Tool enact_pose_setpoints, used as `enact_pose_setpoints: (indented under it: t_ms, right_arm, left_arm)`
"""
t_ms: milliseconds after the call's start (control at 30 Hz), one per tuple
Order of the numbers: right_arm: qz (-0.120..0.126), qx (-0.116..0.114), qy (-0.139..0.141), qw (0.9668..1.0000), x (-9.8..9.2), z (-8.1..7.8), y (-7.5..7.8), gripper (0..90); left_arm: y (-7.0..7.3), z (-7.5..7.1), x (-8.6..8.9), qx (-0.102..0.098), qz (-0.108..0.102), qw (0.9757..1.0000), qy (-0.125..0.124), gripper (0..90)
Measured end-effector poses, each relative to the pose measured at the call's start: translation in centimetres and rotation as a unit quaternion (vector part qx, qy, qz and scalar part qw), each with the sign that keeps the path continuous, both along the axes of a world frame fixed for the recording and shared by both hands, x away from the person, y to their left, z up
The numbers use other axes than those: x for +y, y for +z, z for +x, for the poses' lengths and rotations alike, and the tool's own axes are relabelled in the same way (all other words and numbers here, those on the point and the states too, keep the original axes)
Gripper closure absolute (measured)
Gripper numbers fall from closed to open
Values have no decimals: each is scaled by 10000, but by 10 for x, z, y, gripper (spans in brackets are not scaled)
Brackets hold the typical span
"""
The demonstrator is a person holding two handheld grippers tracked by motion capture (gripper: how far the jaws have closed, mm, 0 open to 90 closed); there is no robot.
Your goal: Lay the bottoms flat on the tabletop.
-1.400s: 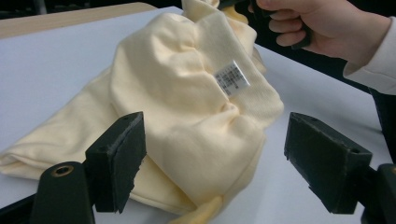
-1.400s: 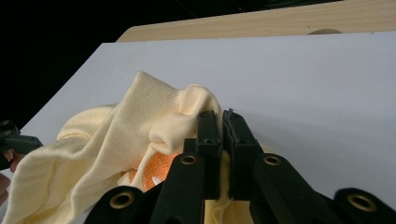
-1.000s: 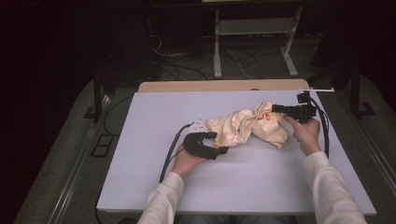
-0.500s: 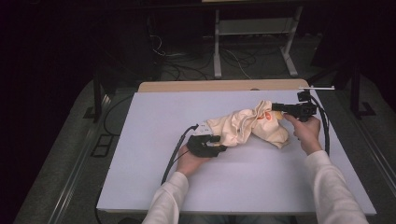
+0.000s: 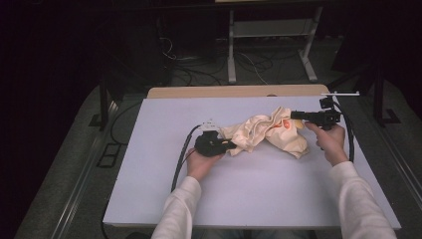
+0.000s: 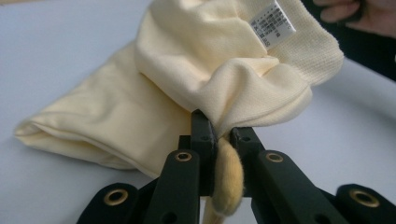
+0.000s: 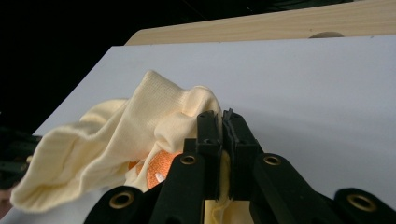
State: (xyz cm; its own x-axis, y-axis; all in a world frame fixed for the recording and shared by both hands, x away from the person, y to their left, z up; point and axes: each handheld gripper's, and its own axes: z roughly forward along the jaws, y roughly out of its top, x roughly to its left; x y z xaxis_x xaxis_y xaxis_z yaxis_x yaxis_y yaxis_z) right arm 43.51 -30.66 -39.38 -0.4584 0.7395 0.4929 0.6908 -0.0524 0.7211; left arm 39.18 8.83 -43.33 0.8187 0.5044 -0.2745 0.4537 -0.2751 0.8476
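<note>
A pale yellow garment (image 5: 263, 133) with an orange print (image 5: 284, 125) lies bunched on the white table (image 5: 249, 199). My left gripper (image 5: 230, 145) is at its left end. Its jaws have just been closing, and in the left gripper view (image 6: 217, 128) they pinch a fold of the cloth (image 6: 187, 70) below a white care label (image 6: 272, 23). My right gripper (image 5: 293, 115) is shut on the garment's upper right edge. In the right gripper view (image 7: 222, 119) the fabric (image 7: 116, 135) is clamped between the jaws, and the orange print (image 7: 161, 170) shows just below them.
A wooden board (image 5: 224, 91) runs along the table's far edge. Behind it, a white metal stand (image 5: 231, 55) and loose cables (image 5: 199, 59) are on the dark floor. Black cables trail from both grippers across the table.
My left gripper's jaws have closed on the garment's left end and the hand has shifted slightly. The right gripper has stayed where it was, still shut on the cloth.
</note>
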Motion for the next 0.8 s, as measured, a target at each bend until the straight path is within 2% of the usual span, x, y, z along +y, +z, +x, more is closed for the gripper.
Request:
enact_pose_setpoints:
  t_ms: [167, 267, 467, 633, 800]
  right_arm:
    - [-15, 37, 149, 9999, -2, -1, -1, 849]
    - [65, 75, 202, 9997, -4, -1, -1, 850]
    - [122, 54, 235, 9996, -8, -3, 4, 854]
    - [294, 2, 284, 9992, -12, -4, 13, 856]
    - [475, 3, 353, 9982, -12, -6, 19, 856]
  left_arm:
    - [10, 6, 4, 20, -50, 10000, 43, 823]
    - [15, 10, 6, 84, -74, 9999, 60, 824]
    - [29, 15, 14, 129, -258, 9995, 85, 826]
    - [42, 18, 18, 247, -316, 9992, 4, 828]
    - [56, 18, 23, 364, -287, 9988, -129, 828]
